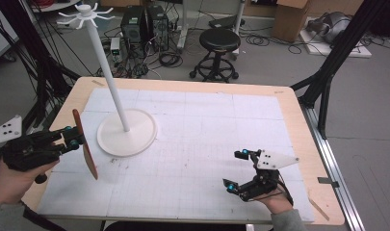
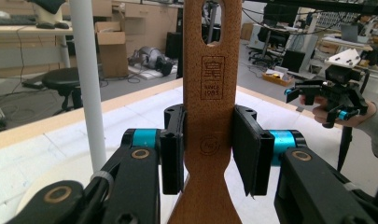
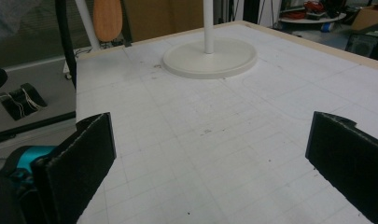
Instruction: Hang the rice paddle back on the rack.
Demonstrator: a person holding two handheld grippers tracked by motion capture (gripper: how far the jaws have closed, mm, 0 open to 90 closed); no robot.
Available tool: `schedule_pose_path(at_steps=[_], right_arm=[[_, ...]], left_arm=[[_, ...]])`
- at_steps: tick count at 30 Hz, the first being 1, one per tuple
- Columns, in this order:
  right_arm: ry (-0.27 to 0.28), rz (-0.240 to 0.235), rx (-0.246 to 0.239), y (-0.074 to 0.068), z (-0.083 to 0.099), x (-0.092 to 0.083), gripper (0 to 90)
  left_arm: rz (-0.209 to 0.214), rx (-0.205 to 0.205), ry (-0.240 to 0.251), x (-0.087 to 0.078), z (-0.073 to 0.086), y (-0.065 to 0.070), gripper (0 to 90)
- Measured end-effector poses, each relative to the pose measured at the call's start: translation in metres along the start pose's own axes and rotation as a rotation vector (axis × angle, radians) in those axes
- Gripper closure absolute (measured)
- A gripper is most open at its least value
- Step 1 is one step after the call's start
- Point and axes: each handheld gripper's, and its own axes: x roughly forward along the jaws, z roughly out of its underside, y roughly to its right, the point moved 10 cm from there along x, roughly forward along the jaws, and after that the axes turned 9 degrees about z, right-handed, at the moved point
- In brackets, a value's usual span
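Left hand-held gripper (image 1: 76, 137) clamps flat brown wooden spatula with hanging hole (image 1: 84, 144), lifted off bench (image 1: 298, 122) at left. Tall white hook-topped stand (image 1: 116, 82) bare, hanging likely pending. Right hand-held gripper (image 1: 238, 169) agape, idle near right.

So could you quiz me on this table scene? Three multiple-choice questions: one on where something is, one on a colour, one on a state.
1. Where does the white hook stand sit on the table?
A. near the right edge
B. on the left half
C. in the front right corner

2. What colour is the wooden spatula?
A. brown
B. green
C. white

3. How is the right gripper?
A. shut on the spatula
B. shut on the stand's pole
C. open, holding nothing

Answers: 1 B, the high view shows its round base left of the middle. 2 A, it shows brown between the left gripper jaws. 3 C, the right gripper view shows its jaws wide apart over bare table.
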Motion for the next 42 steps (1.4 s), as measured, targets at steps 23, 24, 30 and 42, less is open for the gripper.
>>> schedule_pose_path(at_steps=[23, 24, 30, 42], right_arm=[[0.033, 0.01, 0.023, 0.001, -0.003, -0.009, 0.0], [0.031, 0.012, 0.024, 0.001, -0.003, -0.01, 0.0], [0.04, 0.025, 0.024, 0.003, -0.003, -0.014, 0.0], [0.043, 0.032, 0.035, 0.003, 0.0, -0.02, 0.0]], left_arm=[[-0.075, 0.057, -0.02, -0.009, -0.054, -0.034, 65.5], [-0.079, 0.06, -0.02, -0.01, -0.056, -0.036, 65.5], [-0.087, 0.06, -0.001, -0.014, -0.066, -0.042, 65.5], [-0.076, 0.056, 0.031, -0.014, -0.08, -0.053, 65.5]])
